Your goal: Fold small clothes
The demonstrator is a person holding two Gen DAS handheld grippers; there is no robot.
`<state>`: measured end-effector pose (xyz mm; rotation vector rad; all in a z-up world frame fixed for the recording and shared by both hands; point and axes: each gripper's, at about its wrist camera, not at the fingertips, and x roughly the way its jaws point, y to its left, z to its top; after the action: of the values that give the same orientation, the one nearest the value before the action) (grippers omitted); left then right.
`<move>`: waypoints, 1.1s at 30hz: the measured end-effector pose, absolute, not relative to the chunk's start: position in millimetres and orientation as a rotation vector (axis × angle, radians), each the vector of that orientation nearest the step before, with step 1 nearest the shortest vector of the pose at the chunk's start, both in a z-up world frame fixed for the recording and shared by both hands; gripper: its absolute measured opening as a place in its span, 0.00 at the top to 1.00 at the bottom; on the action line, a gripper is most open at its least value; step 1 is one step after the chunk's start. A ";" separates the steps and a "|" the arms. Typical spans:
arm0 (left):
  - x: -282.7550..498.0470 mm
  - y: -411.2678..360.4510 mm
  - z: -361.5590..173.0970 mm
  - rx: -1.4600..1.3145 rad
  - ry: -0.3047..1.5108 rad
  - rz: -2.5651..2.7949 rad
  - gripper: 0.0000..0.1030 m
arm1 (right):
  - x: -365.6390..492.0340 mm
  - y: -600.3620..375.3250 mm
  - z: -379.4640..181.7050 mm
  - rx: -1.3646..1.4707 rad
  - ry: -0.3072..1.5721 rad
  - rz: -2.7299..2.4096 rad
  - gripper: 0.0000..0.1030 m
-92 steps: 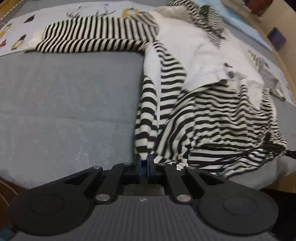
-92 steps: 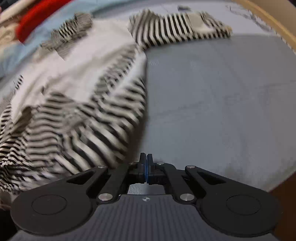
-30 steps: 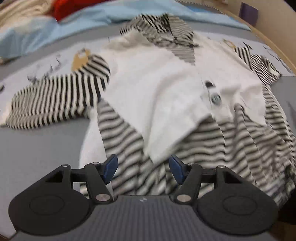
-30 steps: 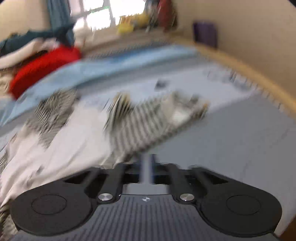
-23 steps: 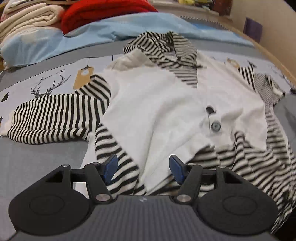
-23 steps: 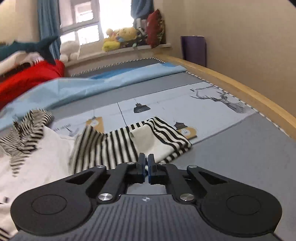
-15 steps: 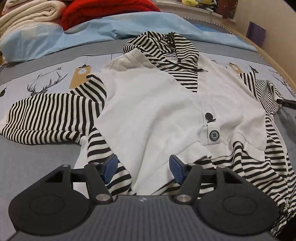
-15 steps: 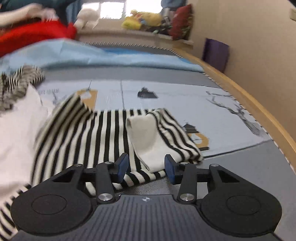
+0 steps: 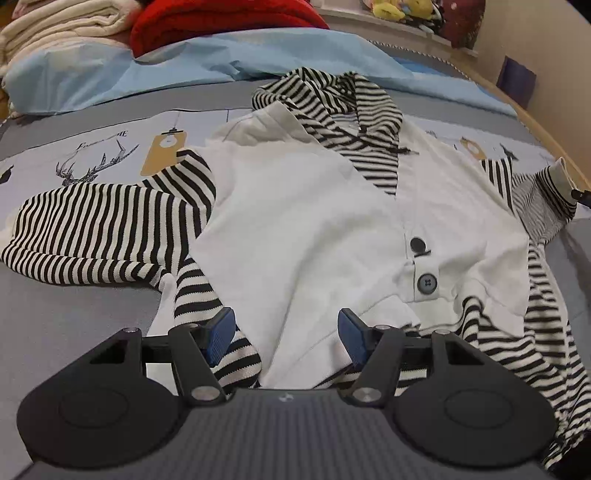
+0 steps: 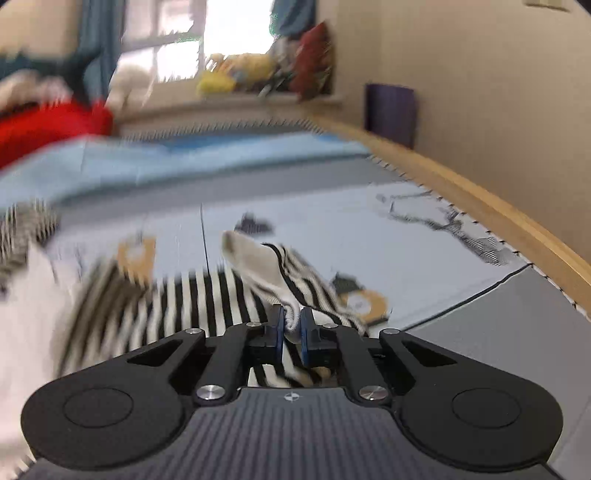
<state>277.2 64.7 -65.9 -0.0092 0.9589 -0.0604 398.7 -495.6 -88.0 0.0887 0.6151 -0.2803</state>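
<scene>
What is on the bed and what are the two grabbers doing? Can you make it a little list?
garment: striped-and-white top, spread face up on the bed
left sleeve: stretched out flat
right sleeve cuff: pinched by right gripper, jaws just closing on it
left gripper: open over the hem, holding nothing
behind: red blanket, blue sheet

Little white top (image 9: pixel 314 221) with black-striped sleeves and collar lies face up, spread out, hem rumpled.
</scene>
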 end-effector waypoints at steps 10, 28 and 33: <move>276.7 82.3 -53.3 -0.101 0.942 -0.021 0.35 | 409.7 -345.6 13.1 0.211 0.551 0.123 0.92; 269.4 124.8 -40.2 -0.266 0.928 0.051 0.35 | 412.7 -108.0 -15.2 0.333 0.930 0.449 0.72; 271.8 125.5 -40.8 -0.290 0.933 0.068 0.35 | 390.5 -194.6 -23.1 0.335 0.957 0.239 0.60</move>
<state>271.8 125.5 -40.8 -0.2895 0.9327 0.0680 390.5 -194.6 -23.1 0.3352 0.9566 0.2391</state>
